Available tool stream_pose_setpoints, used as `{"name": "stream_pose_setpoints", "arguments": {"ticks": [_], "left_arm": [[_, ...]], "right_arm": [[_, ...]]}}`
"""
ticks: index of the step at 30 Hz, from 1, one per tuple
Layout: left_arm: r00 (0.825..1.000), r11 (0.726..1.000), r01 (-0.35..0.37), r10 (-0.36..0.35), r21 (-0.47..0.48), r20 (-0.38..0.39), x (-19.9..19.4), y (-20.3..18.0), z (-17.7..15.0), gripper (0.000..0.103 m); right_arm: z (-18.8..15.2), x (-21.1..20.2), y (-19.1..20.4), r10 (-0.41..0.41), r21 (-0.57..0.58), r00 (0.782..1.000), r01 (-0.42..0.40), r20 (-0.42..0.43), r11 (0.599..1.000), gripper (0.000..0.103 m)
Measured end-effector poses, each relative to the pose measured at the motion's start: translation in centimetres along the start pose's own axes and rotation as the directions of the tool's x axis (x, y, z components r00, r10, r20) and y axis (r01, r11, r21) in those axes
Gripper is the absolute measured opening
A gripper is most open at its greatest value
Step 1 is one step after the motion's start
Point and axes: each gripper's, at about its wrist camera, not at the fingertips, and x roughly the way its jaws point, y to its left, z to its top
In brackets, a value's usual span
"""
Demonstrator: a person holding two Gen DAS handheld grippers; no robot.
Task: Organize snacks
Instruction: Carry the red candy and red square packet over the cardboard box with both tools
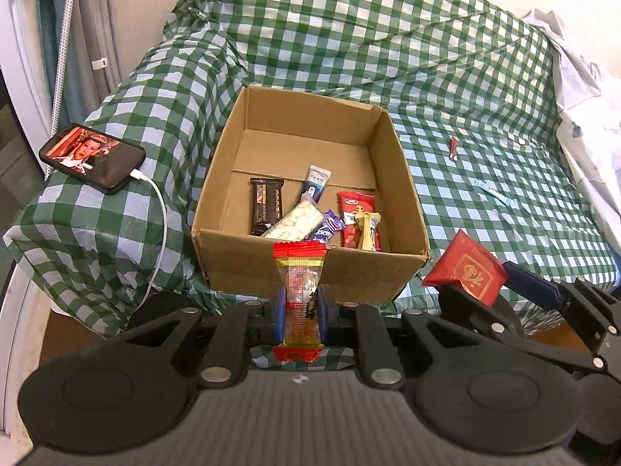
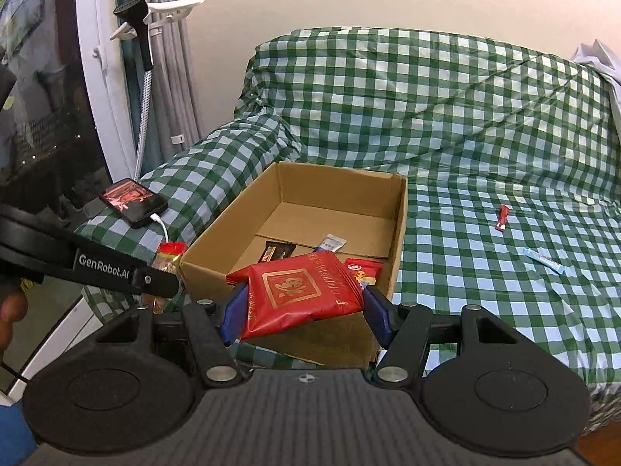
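Gripping clear candy packet [image 1: 300, 295]: left gripper [image 1: 302, 310] | right gripper [image 2: 304, 306] pinches red pouch [image 2: 302, 289] | both near cardboard box [image 1: 310, 272] front edge

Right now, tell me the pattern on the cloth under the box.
Green-and-white check cloth, clearest in the right wrist view.

Left gripper [image 1: 300, 306] has its jaws clamped narrow, right gripper [image 2: 306, 306] has jaws clamped wide, both angled downward.

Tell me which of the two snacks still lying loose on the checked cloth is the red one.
The small red stick packet, lying farther back toward the sofa's backrest. The other loose one, the pale blue sachet, lies nearer and further right.
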Motion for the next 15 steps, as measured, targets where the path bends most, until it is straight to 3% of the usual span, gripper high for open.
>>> {"name": "stream_pose_setpoints", "arguments": {"ticks": [15], "left_arm": [[1.0,1.0,0.005,-0.005,-0.009,-0.027,1.8,-0.1,0.2,0.018]], "right_arm": [[-0.7,1.3,-0.7,-0.014,0.016,0.998,0.015,-0.053,1.0,0.065]]}}
